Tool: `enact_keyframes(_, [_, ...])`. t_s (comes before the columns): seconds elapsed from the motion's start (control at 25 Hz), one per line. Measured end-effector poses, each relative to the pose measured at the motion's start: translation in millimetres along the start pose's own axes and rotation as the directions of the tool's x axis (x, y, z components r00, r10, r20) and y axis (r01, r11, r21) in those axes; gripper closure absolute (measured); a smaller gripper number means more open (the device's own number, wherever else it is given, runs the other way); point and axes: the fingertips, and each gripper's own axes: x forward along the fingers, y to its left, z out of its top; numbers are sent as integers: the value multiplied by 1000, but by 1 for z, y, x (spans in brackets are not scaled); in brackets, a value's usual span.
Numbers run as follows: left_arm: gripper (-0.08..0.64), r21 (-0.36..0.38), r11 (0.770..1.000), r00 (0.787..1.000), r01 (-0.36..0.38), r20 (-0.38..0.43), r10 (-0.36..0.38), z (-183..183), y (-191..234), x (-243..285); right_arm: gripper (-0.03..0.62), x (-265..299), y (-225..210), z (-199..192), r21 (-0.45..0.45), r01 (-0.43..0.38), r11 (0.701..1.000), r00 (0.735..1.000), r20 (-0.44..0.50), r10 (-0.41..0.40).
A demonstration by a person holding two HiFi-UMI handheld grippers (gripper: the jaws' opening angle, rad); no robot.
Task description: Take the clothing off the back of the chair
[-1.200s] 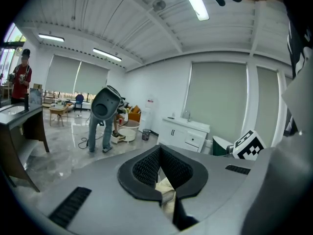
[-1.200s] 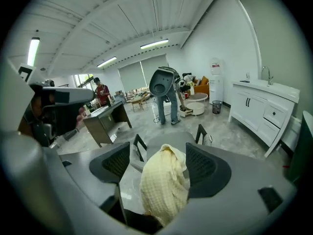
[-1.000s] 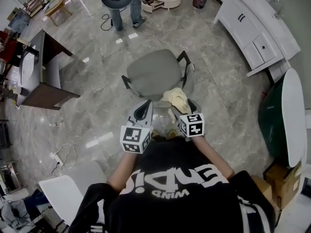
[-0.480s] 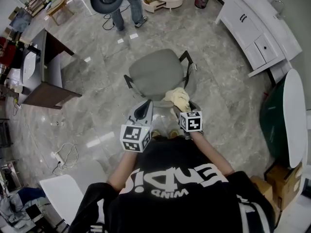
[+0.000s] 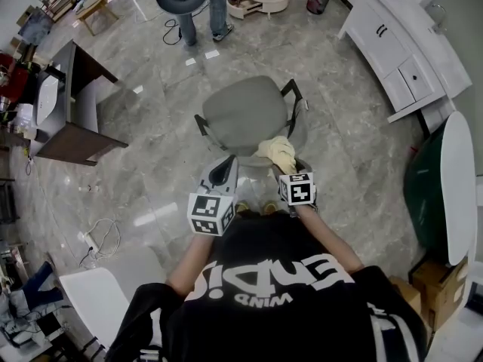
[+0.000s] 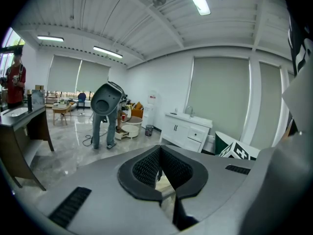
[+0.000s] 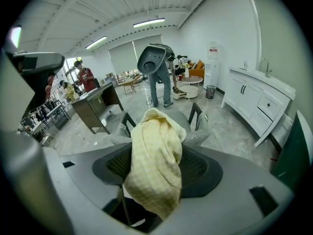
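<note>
Yellow clothing (image 7: 155,160) drapes over the right tongs (image 5: 287,169), hiding their clamped jaws, at the right end of the chair (image 5: 245,115) back. Left tongs (image 6: 160,153) closed; the pale scrap behind them is unclear. Grey marble floor (image 5: 143,164).

Wears black tee (image 5: 279,315) w/ white block lettering. Grey moulded shells on left gripper (image 6: 160,153) & right gripper (image 7: 155,165), black mesh-textured jaw pads (image 6: 144,168), white cubes (image 5: 210,214) w/ black square markers.

dark desk (image 5: 79,111), white cabinet (image 5: 407,44), standing person (image 5: 218,6)
</note>
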Motion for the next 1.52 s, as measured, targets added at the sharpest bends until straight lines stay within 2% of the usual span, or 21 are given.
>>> enact_keyframes(0.2, [545,-2,1000,1000,-7,1,7,-1,-4,0,385,-6,0,0,-42,10,999,999,-41,-12])
enact_keyframes(0.52, [545,-12,1000,1000,-13,-2,13,-5,-4,1,428,-16,1,3,-40,-6,999,1000,-29,5])
enact_keyframes(0.72, [545,-17,1000,1000,-8,-3,8,-3,-5,3,430,-28,2,32,-23,-23,999,999,34,24])
enact_keyframes(0.88, [545,-18,1000,1000,-4,2,4,-3,-8,5,430,-49,0,71,-44,-36,998,990,132,41])
enact_keyframes(1.08, [545,-22,1000,1000,6,14,-6,-1,-9,6,430,-96,7,147,-106,-38,994,947,315,70])
enact_keyframes(1.36, [545,-33,999,999,8,32,-7,5,-9,7,430,-192,17,263,-191,18,981,845,527,87])
enact_keyframes(1.44, [545,-38,999,999,8,37,-6,6,-8,6,430,-209,19,282,-204,25,979,819,566,97])
enact_keyframes(1.52, [545,-42,999,999,10,42,-8,7,-7,5,430,-218,20,290,-208,35,977,804,586,96])
